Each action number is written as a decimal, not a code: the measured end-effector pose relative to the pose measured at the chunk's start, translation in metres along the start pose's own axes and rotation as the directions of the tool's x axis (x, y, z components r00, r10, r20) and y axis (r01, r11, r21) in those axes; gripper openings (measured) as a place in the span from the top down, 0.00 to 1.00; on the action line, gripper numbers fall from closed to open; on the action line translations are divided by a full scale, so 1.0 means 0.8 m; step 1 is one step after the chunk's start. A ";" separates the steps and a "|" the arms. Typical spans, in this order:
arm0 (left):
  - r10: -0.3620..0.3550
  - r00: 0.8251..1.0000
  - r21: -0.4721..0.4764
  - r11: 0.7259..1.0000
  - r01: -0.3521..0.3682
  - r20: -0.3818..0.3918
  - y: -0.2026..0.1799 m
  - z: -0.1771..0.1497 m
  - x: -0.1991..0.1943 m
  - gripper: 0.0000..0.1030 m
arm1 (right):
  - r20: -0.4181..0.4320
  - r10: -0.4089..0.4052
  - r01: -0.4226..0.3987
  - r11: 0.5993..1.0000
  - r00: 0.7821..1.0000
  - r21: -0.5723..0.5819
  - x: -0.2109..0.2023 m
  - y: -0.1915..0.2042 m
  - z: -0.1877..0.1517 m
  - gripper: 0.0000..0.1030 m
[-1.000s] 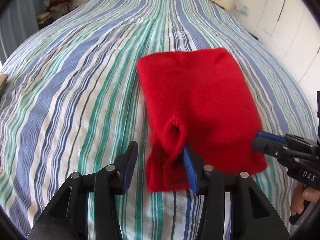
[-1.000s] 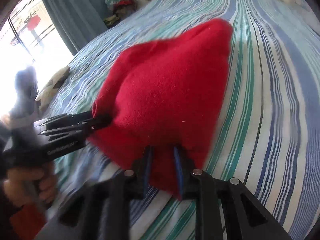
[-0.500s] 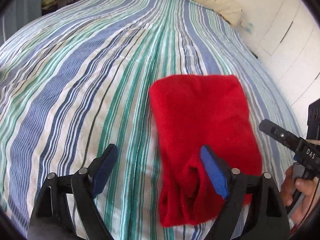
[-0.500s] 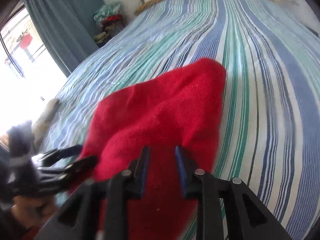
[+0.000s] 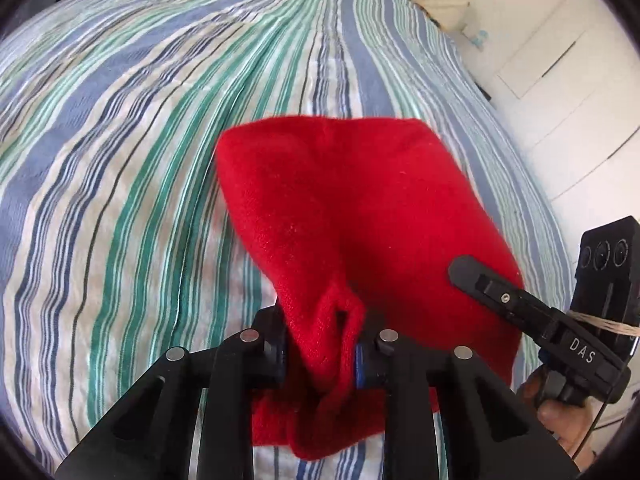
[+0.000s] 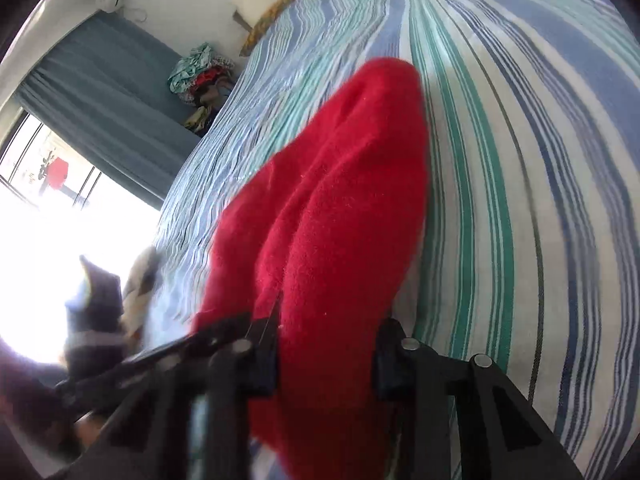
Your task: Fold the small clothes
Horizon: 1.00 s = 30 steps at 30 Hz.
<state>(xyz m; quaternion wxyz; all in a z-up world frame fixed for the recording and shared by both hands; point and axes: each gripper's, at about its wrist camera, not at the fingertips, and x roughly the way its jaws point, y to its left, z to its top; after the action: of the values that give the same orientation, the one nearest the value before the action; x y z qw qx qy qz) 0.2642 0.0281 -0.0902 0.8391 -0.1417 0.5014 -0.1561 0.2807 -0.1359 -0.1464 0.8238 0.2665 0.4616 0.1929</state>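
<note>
because we want its near edge lifted for a fold, our left gripper [image 5: 320,354] pinches the red garment [image 5: 360,216] while our right gripper [image 6: 324,356] straddles bunched cloth, grip unclear, over the striped bed [image 5: 120,160].

Seen from the right gripper [image 6: 326,354], a red fleece garment [image 6: 340,216] fills the space between its two black jaws, which press against the bunched cloth on either side. The garment stretches forward from the jaws, rising in soft ridges to a rounded end, over a bed [image 6: 520,140] covered in blue, green and white stripes. Left of the jaws, blurred, the left gripper [image 6: 168,354] reaches in to the garment's edge. Far ahead and to the left hang a blue-grey curtain [image 6: 108,108] beside a bright window [image 6: 52,216], with a heap of mixed clothes [image 6: 202,76] past the bed's edge.
</note>
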 end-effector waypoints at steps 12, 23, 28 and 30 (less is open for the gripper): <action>-0.079 0.991 0.078 0.994 0.070 0.109 -0.066 0.063 -0.058 0.64 | 0.216 -0.005 0.048 0.979 0.976 -0.196 -0.142 0.073 0.113 0.65; 0.296 0.951 0.161 0.938 -0.307 0.088 -0.013 -0.150 -0.099 0.12 | 0.007 -0.348 0.340 0.912 0.937 -0.230 -0.166 -0.037 -0.092 0.51; 0.395 0.892 0.191 0.879 -0.437 0.220 -0.059 -0.161 -0.157 0.01 | 0.036 -0.407 0.405 0.892 0.913 -0.199 -0.219 0.002 -0.151 0.13; 0.435 0.871 0.183 0.860 -0.477 0.228 -0.073 -0.159 -0.168 0.01 | 0.047 -0.419 0.421 0.888 0.907 -0.187 -0.235 0.024 -0.160 0.06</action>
<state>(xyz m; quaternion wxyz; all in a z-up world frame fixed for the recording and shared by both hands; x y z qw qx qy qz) 0.0843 0.0189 -0.0181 0.9043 0.0672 0.4215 0.0032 0.0750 -0.1939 -0.0662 0.8692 0.0800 0.4851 0.0532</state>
